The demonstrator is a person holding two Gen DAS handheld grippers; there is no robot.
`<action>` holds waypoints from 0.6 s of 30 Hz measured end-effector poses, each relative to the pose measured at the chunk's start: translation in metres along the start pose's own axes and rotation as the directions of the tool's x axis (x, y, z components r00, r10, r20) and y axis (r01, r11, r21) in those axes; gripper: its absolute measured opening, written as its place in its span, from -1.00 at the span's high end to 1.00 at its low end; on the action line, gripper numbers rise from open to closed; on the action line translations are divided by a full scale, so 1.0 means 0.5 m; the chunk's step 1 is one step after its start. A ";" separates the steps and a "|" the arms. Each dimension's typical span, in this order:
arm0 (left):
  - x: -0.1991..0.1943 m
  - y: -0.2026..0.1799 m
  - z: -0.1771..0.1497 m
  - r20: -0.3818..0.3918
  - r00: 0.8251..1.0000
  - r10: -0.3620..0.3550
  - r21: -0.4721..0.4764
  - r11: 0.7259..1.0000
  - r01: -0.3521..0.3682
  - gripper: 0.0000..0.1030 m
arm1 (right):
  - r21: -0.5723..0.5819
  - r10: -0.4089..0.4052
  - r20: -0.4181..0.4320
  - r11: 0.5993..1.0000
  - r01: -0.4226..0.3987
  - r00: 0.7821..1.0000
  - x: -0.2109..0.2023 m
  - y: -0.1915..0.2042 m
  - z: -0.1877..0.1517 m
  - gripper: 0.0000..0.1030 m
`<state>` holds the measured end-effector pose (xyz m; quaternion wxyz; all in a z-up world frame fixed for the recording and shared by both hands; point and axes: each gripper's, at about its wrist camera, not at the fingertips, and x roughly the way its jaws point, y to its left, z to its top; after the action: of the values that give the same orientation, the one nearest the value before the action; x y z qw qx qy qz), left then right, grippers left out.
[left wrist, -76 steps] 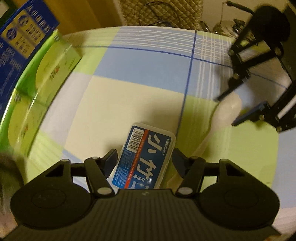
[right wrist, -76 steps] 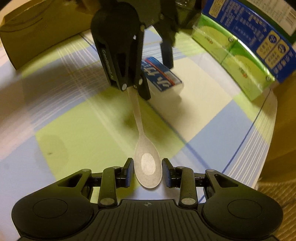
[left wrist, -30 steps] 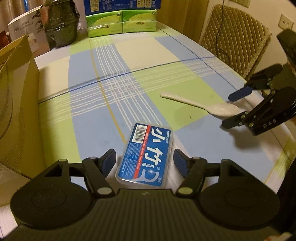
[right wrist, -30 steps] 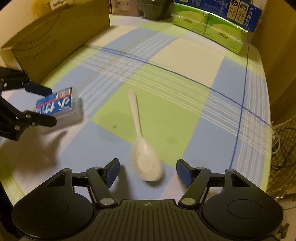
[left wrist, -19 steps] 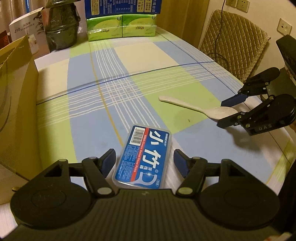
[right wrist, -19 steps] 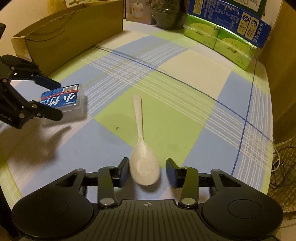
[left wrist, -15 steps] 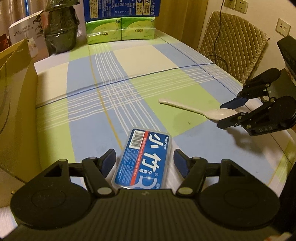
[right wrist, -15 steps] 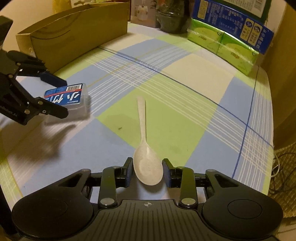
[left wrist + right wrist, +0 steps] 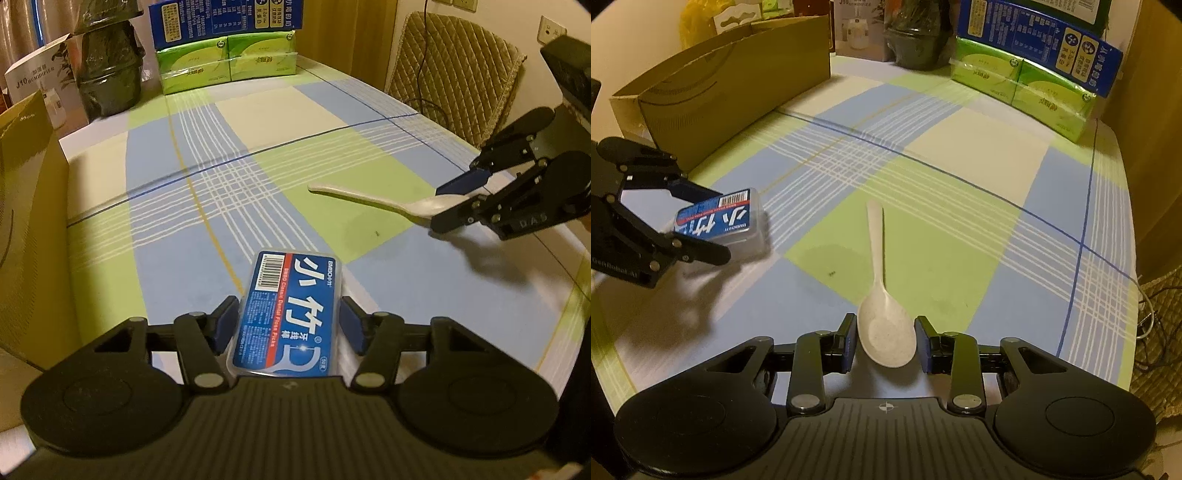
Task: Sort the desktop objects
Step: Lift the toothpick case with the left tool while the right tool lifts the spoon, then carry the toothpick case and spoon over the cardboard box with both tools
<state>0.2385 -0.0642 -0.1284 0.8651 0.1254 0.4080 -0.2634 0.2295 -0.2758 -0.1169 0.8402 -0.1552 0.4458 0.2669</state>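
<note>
Left tongs (image 9: 289, 325) are closing around the blue-labelled clear plastic floss-pick box (image 9: 291, 314); right tongs (image 9: 885, 343) pinch the white plastic spoon (image 9: 882, 317) by its bowl. Both lifts from the bench (image 9: 332, 122) should go squarely and gently.

floss box (image 9: 291, 314) reads "classic dental floss picks"; white carton (image 9: 35, 79) "j10 humidifier".

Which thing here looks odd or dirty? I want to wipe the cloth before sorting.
A faint round stain with a small dark speck marks the green square of the tablecloth, left of the spoon. Nothing is spilled or broken.
</note>
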 end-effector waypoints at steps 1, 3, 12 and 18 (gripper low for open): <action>-0.001 -0.002 0.000 -0.002 1.000 0.004 0.004 1.000 -0.004 -0.02 | 0.003 0.001 0.004 1.000 -0.001 1.000 -0.002 0.001 0.002 0.42; -0.006 -0.008 0.000 -0.005 1.000 0.022 0.012 1.000 -0.022 -0.01 | 0.004 0.000 0.014 1.000 0.000 1.000 -0.008 0.002 0.006 0.42; -0.053 -0.016 0.015 0.017 0.998 0.058 -0.053 0.997 -0.057 0.00 | 0.018 -0.039 0.071 0.999 0.038 0.997 -0.068 0.020 0.034 0.42; -0.115 -0.023 0.033 0.030 0.996 0.087 -0.121 0.989 -0.082 0.00 | 0.077 -0.087 0.131 0.994 0.077 0.987 -0.146 0.053 0.059 0.42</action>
<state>0.2124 -0.0605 -0.0737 0.8885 0.0859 0.4020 -0.2037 0.2001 -0.2624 -0.0402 0.8837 -0.1248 0.3906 0.2256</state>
